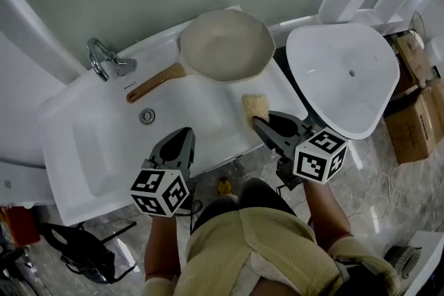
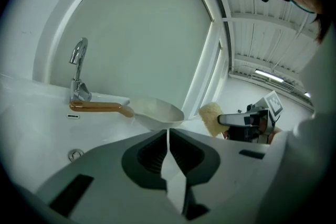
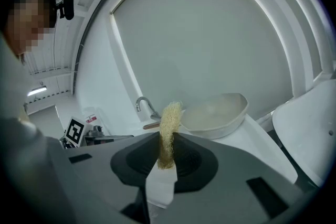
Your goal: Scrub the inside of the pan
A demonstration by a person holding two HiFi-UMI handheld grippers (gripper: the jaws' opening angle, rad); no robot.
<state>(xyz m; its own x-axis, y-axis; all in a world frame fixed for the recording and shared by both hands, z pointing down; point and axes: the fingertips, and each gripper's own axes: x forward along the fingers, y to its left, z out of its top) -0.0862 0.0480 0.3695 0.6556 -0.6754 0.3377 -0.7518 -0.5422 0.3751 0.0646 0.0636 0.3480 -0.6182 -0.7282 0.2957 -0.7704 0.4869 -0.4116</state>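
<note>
A cream pan (image 1: 227, 45) with a brown wooden handle (image 1: 154, 83) rests on the white sink's (image 1: 83, 121) back ledge, its bowl tilted; it also shows in the left gripper view as the pan (image 2: 157, 111) and in the right gripper view as the pan (image 3: 215, 114). My right gripper (image 1: 255, 123) is shut on a yellow fibrous scrubber (image 1: 254, 106), which stands upright between the jaws as the scrubber (image 3: 169, 131). It sits just in front of the pan. My left gripper (image 1: 184, 135) is shut with nothing in it, over the sink's front part.
A chrome tap (image 1: 103, 59) stands at the sink's back left, a drain (image 1: 146, 116) below it. A white rounded lid or basin (image 1: 343, 76) lies right of the pan. Cardboard boxes (image 1: 414, 107) sit on the floor at right, dark gear (image 1: 80, 249) at lower left.
</note>
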